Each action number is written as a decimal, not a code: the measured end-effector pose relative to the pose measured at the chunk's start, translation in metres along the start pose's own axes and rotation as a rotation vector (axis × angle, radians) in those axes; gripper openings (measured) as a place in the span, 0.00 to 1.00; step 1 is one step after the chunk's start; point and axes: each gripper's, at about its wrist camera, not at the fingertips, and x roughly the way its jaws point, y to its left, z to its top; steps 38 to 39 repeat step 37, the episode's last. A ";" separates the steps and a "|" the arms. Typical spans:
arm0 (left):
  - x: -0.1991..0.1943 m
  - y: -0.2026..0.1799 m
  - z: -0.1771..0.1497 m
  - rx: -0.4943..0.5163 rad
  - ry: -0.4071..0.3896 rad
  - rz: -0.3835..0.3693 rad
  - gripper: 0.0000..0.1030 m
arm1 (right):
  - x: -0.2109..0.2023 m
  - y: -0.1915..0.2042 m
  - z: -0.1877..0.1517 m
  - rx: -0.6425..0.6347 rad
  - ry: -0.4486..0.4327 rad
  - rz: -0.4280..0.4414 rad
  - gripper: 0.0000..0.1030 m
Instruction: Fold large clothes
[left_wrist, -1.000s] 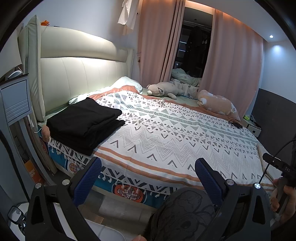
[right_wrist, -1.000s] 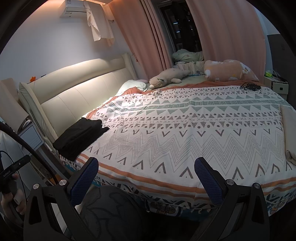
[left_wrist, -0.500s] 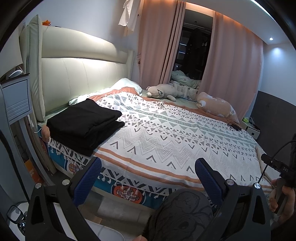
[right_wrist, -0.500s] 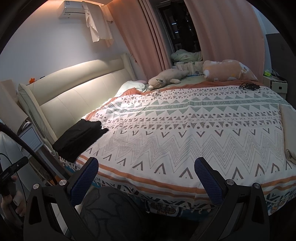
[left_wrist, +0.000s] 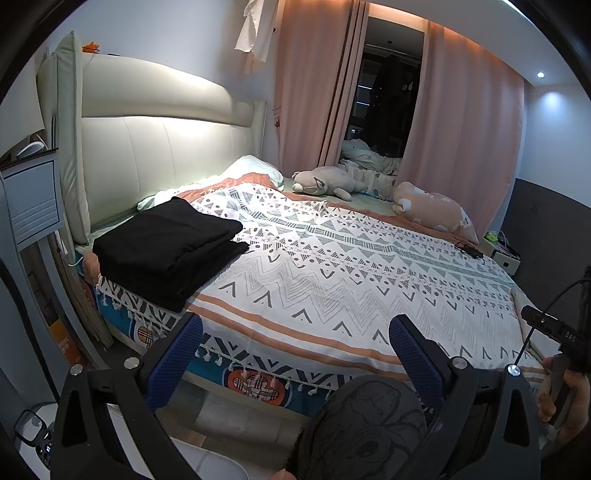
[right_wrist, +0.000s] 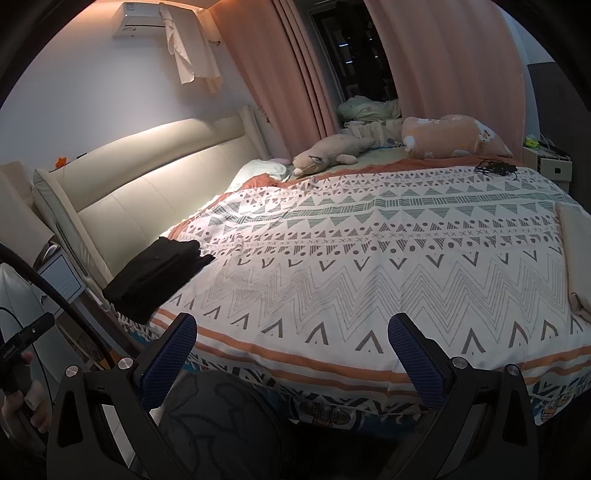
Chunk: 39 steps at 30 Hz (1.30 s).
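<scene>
Left wrist view: black clothes (left_wrist: 166, 247) lie folded in a neat pile on the left corner of the bed (left_wrist: 369, 280), by the headboard (left_wrist: 147, 155).
Left tongs (left_wrist: 295, 345): spread wide apart, holding nothing, off the bed edge, well away from the pile.
Right tongs (right_wrist: 291, 341): also wide apart and empty, facing the middle of the bed.
Feel: the pile looks soft, floppy and thick, so I think it is a bit heavy and will sag.
Where to hold: pinch a thick folded edge or a corner, one side for each tong.
Far side: two plush toys (right_wrist: 328, 153) rest near the curtain (right_wrist: 295, 81).
</scene>
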 end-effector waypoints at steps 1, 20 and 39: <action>0.000 0.000 0.000 0.003 0.000 0.006 1.00 | 0.000 0.001 0.000 -0.001 0.000 -0.001 1.00; -0.004 -0.003 0.000 0.009 -0.006 0.005 1.00 | -0.002 0.000 -0.001 -0.001 -0.008 0.000 1.00; -0.007 -0.002 0.006 0.014 -0.021 0.001 1.00 | -0.004 -0.003 -0.001 -0.003 -0.005 -0.015 1.00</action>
